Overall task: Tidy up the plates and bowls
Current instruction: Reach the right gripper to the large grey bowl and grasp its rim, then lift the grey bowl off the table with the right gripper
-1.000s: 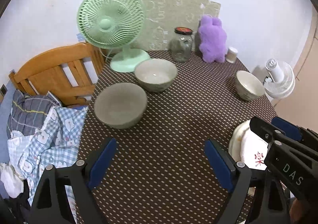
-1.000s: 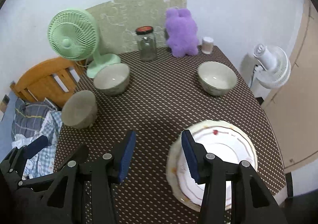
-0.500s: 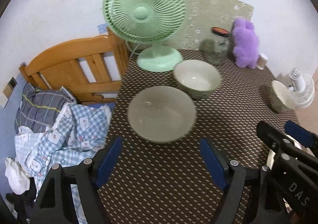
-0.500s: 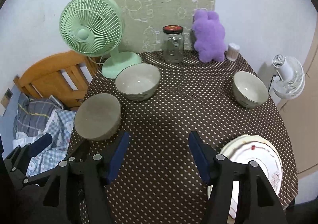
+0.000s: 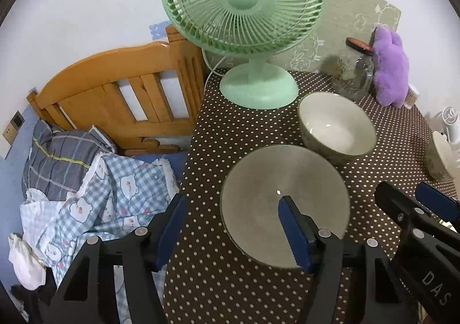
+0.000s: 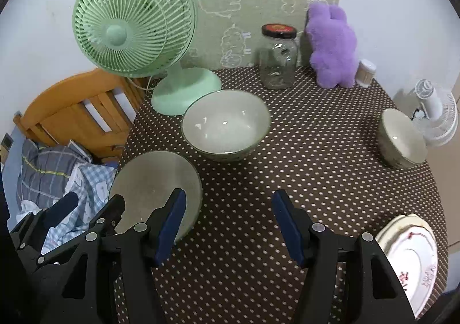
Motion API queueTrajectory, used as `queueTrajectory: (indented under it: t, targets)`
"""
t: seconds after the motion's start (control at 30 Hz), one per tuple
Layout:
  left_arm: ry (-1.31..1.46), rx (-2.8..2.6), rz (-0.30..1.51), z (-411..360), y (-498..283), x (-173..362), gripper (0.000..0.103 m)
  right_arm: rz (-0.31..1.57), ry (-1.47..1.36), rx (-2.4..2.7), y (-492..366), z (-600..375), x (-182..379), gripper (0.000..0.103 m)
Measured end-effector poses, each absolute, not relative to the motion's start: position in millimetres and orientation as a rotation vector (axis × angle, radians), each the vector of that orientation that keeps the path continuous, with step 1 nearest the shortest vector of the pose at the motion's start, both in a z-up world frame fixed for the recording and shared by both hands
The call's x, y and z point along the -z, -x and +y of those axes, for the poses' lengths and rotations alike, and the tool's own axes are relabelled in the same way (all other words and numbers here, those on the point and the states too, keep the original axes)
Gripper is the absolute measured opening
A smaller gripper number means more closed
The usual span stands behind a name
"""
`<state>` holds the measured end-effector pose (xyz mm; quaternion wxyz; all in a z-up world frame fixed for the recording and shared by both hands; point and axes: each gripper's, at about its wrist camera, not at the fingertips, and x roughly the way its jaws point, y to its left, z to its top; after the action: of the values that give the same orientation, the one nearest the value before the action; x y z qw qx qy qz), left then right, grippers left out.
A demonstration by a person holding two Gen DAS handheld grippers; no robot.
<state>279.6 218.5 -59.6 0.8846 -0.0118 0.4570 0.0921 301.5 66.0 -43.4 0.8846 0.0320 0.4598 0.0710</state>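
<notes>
Step in hand looks like first pick: my left gripper (image 5: 230, 220) straddles the near rim of the grey bowl (image 5: 284, 203) at the dotted table (image 5: 230, 134) left edge, jaws closing, pads not yet on it. Next: seat rim, clamp, lift, likely nest into the bowl just behind (image 6: 225, 122). Right gripper (image 6: 227, 220) part-open, empty, over bare cloth. Third bowl (image 6: 401, 138) far right, plates (image 6: 411, 255) near right. Green fan (image 5: 244, 2) crowds the lift path; jar (image 6: 277, 56) well apart
</notes>
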Motion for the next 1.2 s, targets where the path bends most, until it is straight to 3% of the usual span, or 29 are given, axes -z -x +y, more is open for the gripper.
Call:
queueTrajectory:
  t: [0.2,0.5,0.63,0.77,1.2]
  targets:
    - [0.008,-0.159,0.991,223,-296,80,0.060,0.991,-0.061,-0.153,-317,82,64,0.066]
    - [0.009,-0.148,1.039,227,-310,102,0.055,1.052,-0.054,-0.167,-336,97,91,0.047]
    - [0.012,-0.107,1.060,224,-314,108,0.044,1.080,-0.063,-0.195,-340,103,100,0.036]
    - [0.000,-0.093,1.059,219,-314,108,0.044,1.086,-0.044,-0.222,-341,111,102,0.029]
    - [-0.011,-0.055,1.084,208,-306,105,0.042,1.100,-0.022,-0.205,-337,106,101,0.027]
